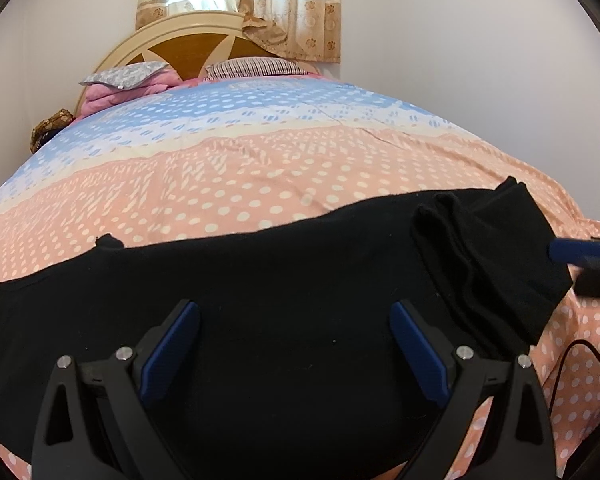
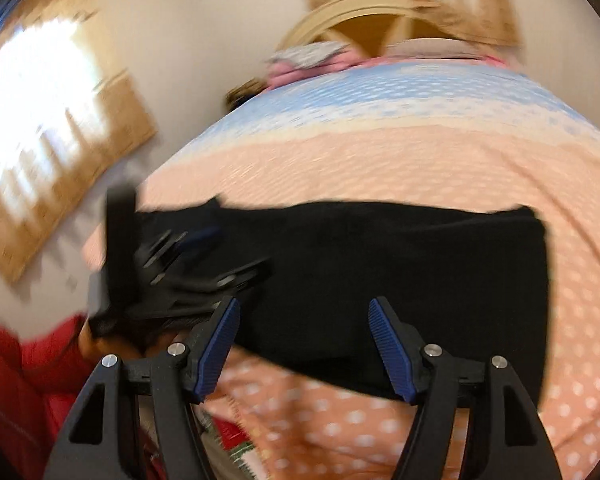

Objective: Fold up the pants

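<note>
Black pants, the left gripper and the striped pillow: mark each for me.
black pants [image 1: 284,280], left wrist view, flat middle of the cloth
left gripper [image 1: 294,320], left wrist view, gap midway between its open fingertips
striped pillow [image 1: 252,68], left wrist view, front face by the headboard

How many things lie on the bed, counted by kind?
Pants: 1
Pillows: 2
Pink bedding pile: 1
Cable: 1
Total: 5
</note>
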Action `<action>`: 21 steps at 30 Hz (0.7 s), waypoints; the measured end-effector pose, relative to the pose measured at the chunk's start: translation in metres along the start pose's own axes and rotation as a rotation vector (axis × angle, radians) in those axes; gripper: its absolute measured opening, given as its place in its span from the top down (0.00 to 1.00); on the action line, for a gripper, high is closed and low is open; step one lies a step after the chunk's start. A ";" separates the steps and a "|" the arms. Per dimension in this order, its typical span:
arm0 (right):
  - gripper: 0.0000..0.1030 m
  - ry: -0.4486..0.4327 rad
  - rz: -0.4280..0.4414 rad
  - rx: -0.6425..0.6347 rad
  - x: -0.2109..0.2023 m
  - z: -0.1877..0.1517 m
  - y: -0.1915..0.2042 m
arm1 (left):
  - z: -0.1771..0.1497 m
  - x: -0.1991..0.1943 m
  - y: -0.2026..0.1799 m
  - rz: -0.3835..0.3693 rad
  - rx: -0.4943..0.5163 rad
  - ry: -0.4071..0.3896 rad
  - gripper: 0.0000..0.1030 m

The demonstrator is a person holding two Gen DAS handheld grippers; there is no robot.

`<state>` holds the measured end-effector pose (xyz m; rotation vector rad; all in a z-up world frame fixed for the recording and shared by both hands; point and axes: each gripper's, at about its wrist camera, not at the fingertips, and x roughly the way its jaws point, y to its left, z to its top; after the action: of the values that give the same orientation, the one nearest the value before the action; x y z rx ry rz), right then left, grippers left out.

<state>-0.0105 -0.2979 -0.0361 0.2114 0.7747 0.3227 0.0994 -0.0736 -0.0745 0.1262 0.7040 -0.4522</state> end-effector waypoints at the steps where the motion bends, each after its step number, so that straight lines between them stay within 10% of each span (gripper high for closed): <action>1: 0.35 -0.007 -0.025 0.043 -0.001 0.000 -0.009 | 0.000 0.000 0.000 0.002 0.003 -0.001 0.04; 15: 0.36 -0.013 -0.270 -0.118 0.066 0.012 0.038 | -0.004 -0.007 0.007 0.073 0.049 -0.016 0.04; 21: 0.79 0.015 -0.284 0.001 0.068 0.013 0.017 | -0.006 -0.011 0.021 0.056 0.020 -0.030 0.04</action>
<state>0.0410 -0.2583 -0.0664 0.0973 0.8078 0.0550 0.0973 -0.0487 -0.0727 0.1570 0.6646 -0.4069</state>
